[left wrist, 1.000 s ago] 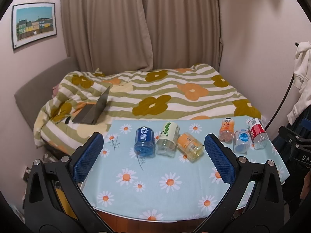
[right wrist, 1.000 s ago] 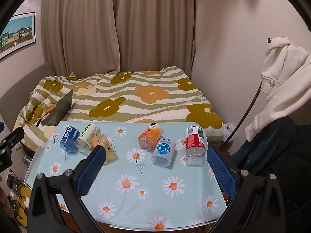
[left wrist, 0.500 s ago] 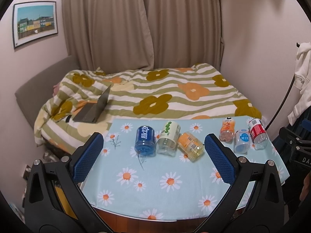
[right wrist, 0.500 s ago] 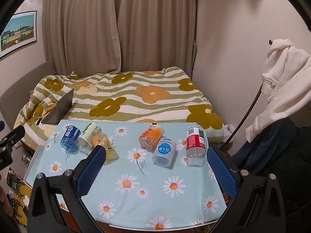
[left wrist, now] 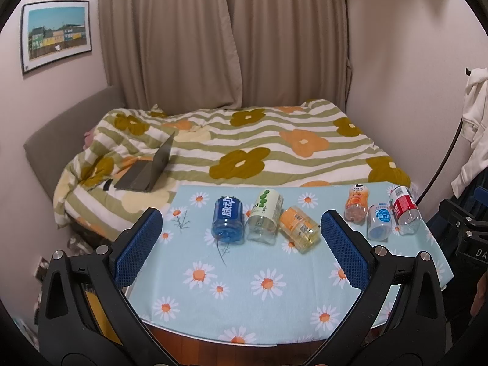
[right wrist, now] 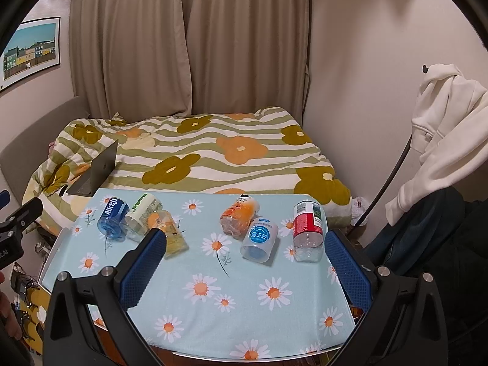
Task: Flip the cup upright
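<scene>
Several bottle-cut cups lie on their sides on a daisy-print tablecloth (left wrist: 268,305). On the left lie a blue cup (left wrist: 227,219), a white-green cup (left wrist: 264,215) and a yellow-orange cup (left wrist: 299,228). On the right lie an orange cup (right wrist: 239,216), a white-blue cup (right wrist: 259,239) and a red cup (right wrist: 308,231). My left gripper (left wrist: 241,247) is open and empty, above the table's front, before the left group. My right gripper (right wrist: 244,270) is open and empty, before the right group.
A bed with a flowered striped quilt (left wrist: 244,152) stands right behind the table, with an open laptop (left wrist: 149,170) on it. A white hoodie (right wrist: 442,128) hangs at the right. The other gripper's body shows at the left edge of the right wrist view (right wrist: 15,231).
Both grippers have drifted very slightly; the cups have not moved. Both stay open.
</scene>
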{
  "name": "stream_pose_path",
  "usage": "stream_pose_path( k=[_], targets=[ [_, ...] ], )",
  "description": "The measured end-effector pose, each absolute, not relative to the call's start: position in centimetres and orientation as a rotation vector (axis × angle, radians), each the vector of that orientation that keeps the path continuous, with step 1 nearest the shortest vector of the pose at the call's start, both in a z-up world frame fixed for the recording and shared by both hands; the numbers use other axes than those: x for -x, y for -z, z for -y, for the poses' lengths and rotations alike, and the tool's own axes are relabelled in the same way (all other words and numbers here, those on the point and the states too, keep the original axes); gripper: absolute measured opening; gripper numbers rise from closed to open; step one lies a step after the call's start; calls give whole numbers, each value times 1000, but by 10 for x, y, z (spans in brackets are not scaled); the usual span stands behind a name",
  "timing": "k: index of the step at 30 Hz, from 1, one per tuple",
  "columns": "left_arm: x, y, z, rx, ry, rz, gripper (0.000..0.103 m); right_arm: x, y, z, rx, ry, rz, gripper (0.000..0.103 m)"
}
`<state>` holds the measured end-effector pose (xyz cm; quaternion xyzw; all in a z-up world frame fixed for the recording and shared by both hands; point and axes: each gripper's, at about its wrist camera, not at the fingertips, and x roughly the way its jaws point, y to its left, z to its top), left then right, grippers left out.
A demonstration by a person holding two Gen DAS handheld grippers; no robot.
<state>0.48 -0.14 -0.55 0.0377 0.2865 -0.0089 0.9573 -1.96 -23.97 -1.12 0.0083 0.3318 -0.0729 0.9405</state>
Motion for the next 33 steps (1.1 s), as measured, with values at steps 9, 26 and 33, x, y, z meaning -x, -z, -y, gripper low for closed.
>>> stream_pose_path(
  k=[9,26,33],
  targets=[
    [-5,6,0,-74,19,-583,103,21,10,237,-17,151,-675,103],
    [1,15,-4,-69,21,-591,103,23,10,241,-18,148,-674,103],
    [1,15,-4,-69,21,-591,103,22,7,236,-18,145,-672,103]
  ],
)
